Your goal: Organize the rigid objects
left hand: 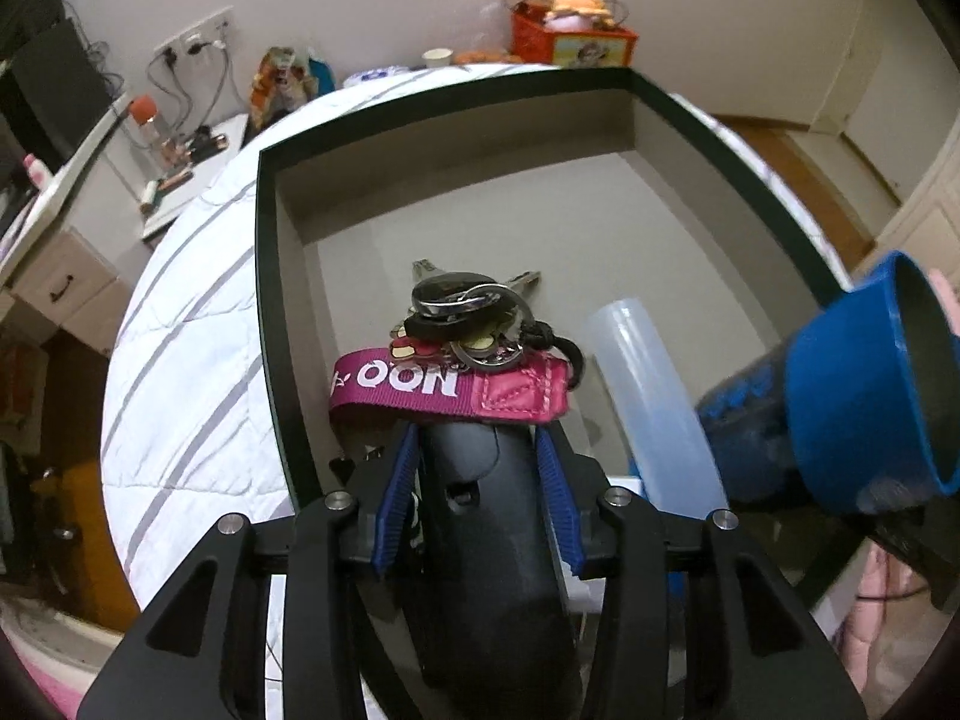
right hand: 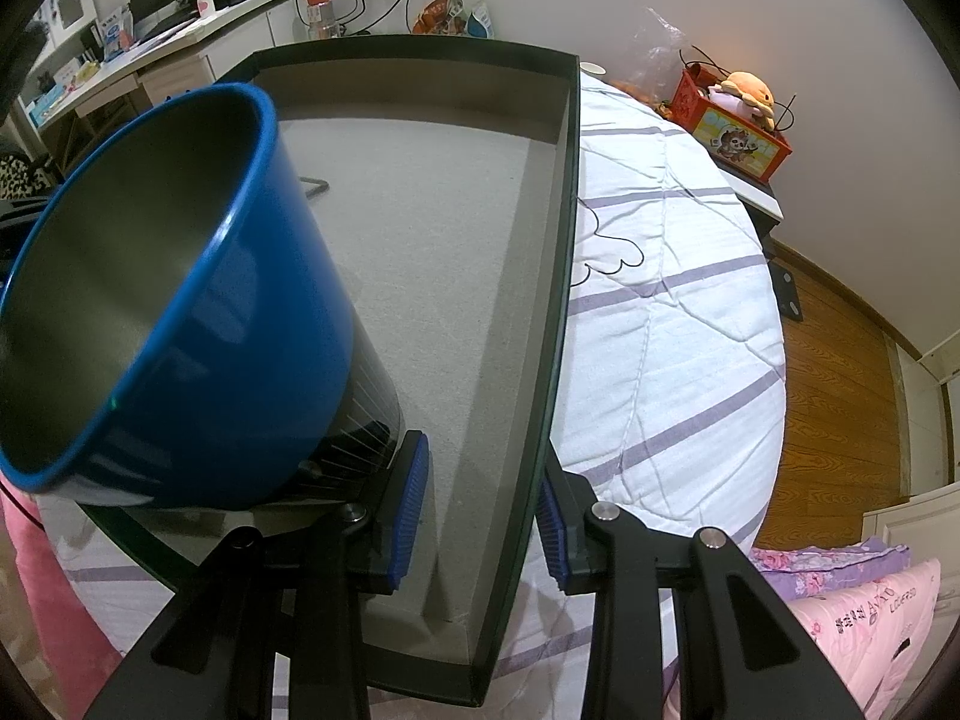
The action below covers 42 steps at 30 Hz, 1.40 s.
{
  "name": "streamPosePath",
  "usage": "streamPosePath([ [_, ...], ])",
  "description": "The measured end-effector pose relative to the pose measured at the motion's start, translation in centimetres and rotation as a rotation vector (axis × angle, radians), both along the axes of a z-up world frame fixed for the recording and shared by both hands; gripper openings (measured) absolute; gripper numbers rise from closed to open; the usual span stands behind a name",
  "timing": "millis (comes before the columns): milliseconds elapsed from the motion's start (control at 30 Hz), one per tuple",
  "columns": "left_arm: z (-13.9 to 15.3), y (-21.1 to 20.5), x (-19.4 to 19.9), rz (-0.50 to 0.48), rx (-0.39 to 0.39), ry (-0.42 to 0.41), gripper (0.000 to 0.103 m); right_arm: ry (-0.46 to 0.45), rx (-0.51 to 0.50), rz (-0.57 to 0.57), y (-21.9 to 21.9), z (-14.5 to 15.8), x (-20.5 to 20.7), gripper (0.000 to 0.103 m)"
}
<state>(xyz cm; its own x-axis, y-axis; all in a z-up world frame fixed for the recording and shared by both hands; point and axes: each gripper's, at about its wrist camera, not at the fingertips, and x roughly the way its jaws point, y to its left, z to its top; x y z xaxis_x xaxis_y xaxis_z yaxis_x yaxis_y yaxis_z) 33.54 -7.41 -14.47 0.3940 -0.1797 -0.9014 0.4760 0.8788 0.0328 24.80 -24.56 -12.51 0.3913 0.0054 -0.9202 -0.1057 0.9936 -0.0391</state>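
Dark grey and smooth, a rounded plastic object like a computer mouse [left hand: 480, 540] sits between the blue ribbed fingers [left hand: 396, 498] of the left gripper [left hand: 480, 468]. The pads run along both of its sides, yet whether they press on it or stand just clear cannot be told. Draped across its far end, just beyond the fingertips, lies a magenta fabric strap with white letters [left hand: 444, 387]. On top of the strap sits a bunch of keys and metal rings [left hand: 465, 315], a black fob among them.

All this is over a shallow rectangular tray with a dark green rim and grey felt lining [left hand: 456, 210], which rests on a white bedspread with lilac stripes [left hand: 180, 372]. To the right of the left fingers, a translucent white plastic tube [left hand: 648, 384] lies on the lining.

The right gripper [right hand: 480, 504] has its fingers parted astride the tray's right wall [right hand: 552, 360], one inside and one outside, not clamping it. To the left of those fingers a blue metal cup with a steel-grey inside [right hand: 180, 312] tilts, mouth toward the camera.
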Motion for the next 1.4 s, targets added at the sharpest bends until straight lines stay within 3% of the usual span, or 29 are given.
streamPosePath([
  [100,-0.2,-0.5,-0.5,0.011,0.030,-0.040,0.040,-0.001,0.002,0.000,0.0,0.0,0.0,0.036],
  [200,-0.2,-0.1,-0.5,0.022,0.003,-0.048,0.040,-0.001,0.001,0.000,0.0,0.0,0.0,0.036],
  [600,1.6,-0.5,1.7,0.034,-0.059,-0.106,0.019,-0.001,0.003,0.000,0.0,0.0,0.1,0.036],
  [967,1.5,-1.5,5.8,0.047,-0.068,-0.121,0.019,0.001,0.003,0.001,0.0,-0.1,0.1,0.036],
  [1067,1.5,-1.5,5.7,0.051,-0.078,-0.100,0.022,0.003,0.001,0.002,0.1,-0.1,0.1,0.036],
  [1133,2.1,-1.0,4.8,0.043,-0.106,-0.098,0.042,0.001,0.004,0.002,0.0,-0.1,0.1,0.036],
  [1200,2.8,-0.2,3.6,0.043,-0.108,-0.114,0.054,0.001,0.002,0.002,0.0,-0.1,0.1,0.036],
  [1300,3.9,1.1,1.6,0.013,-0.154,-0.103,0.065,0.002,0.002,0.001,0.0,-0.2,0.2,0.036],
  [1400,4.8,2.0,-0.9,-0.036,-0.149,-0.114,0.071,0.003,0.002,0.001,0.0,-0.2,0.2,0.036],
])
